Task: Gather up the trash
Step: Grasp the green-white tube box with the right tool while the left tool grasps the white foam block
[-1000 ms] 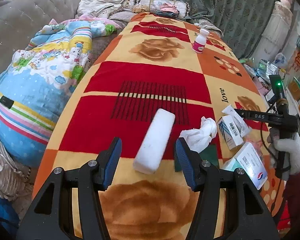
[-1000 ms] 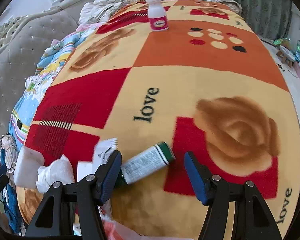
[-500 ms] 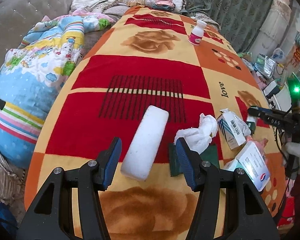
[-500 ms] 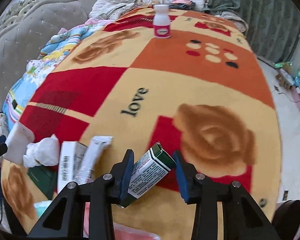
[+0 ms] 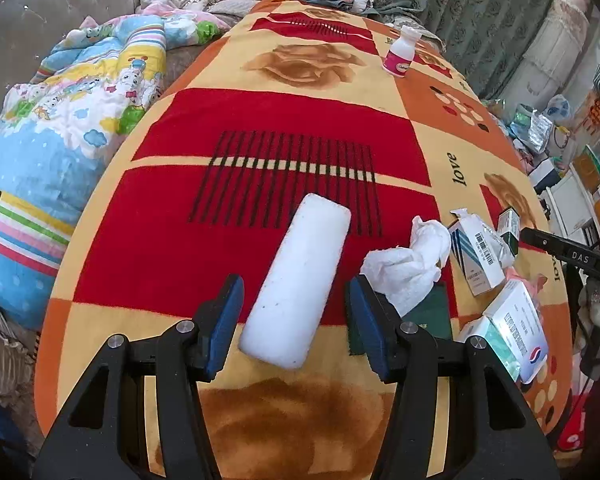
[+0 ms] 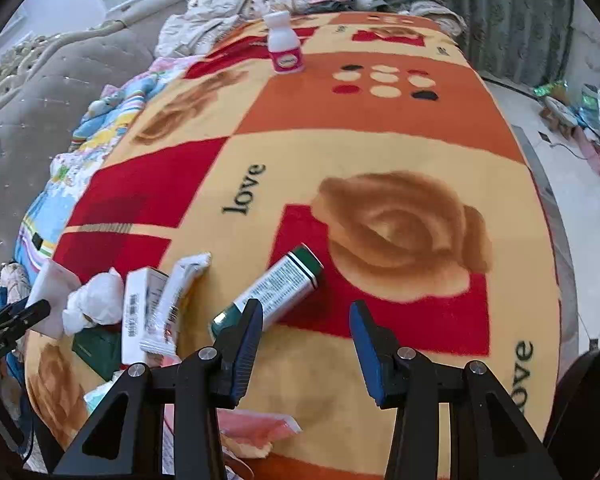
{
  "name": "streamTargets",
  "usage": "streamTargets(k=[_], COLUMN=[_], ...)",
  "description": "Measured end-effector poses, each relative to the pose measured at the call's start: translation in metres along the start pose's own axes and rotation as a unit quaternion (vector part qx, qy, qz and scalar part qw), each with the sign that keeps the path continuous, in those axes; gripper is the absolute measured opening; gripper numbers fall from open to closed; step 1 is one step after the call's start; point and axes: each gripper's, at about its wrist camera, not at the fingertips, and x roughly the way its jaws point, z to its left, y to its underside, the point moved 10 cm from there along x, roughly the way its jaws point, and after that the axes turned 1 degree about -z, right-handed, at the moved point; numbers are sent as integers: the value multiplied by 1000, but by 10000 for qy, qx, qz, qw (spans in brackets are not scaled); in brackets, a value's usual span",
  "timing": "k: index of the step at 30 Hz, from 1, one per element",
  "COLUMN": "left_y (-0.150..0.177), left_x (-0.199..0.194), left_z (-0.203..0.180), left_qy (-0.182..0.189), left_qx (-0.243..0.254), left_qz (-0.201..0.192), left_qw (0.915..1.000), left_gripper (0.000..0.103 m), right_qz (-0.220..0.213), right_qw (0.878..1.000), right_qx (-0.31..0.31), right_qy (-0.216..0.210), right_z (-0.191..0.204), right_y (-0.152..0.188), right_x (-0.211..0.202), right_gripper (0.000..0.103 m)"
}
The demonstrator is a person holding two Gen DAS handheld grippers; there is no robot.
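Observation:
A white foam block (image 5: pixel 300 280) lies on the patterned blanket (image 5: pixel 260 128), its near end between the open jaws of my left gripper (image 5: pixel 296 316). A crumpled tissue (image 5: pixel 408 264) lies right of it, then small cartons (image 5: pixel 476 252) and a white-blue box (image 5: pixel 516 324). In the right wrist view a green-and-white carton (image 6: pixel 276 288) lies on the blanket just ahead of the left finger of my open right gripper (image 6: pixel 304 336). The tissue (image 6: pixel 96 304), the cartons (image 6: pixel 140 312) and the foam block (image 6: pixel 52 292) show at the left.
A white-and-pink bottle (image 6: pixel 284 46) stands at the far end of the blanket; it also shows in the left wrist view (image 5: pixel 400 54). A quilt (image 5: pixel 60 128) and sofa lie left. Pink wrapping (image 6: pixel 256 428) lies near me. Clutter covers the floor (image 6: pixel 580 108) at right.
My right gripper closed around the green carton half a second ago and now stands open again, the carton lying on the blanket by its left finger. My left gripper stays open around the foam block.

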Motion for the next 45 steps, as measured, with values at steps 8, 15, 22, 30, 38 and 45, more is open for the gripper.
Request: streamTargets(k=[8,15,22,30,38,45], left_y=[0,-1,-2,-16,-14,-4], left_x=[4,10,7,-27,-35,-37], left_z=[1,0,-1,-36,-97,-110], left_qy=[49,96,181,492,846,815], left_qx=[-81,-64,-125,30,260,400], left_qz=[29,63,-24,-371,-397,-321], left_qw=[10000,9999,9998,9981,9953,9953], left_gripper=[53,46,32,32,32,32], right_qz=[31,-130,-49,-306,-393,-371], right_qw=[9994,9976,9981,9979,9979,9986], right_qx=[-37,259,348,95,2,-287], right_qy=[-340,-636,-501,-564,-519,-241], right_z=[29,41,30,21,6,16], right_y=[-12,-20,-10,-8,13,8], right_x=[18,16,34,1,-28,-9], right_gripper=[43,43,35,25,25,41])
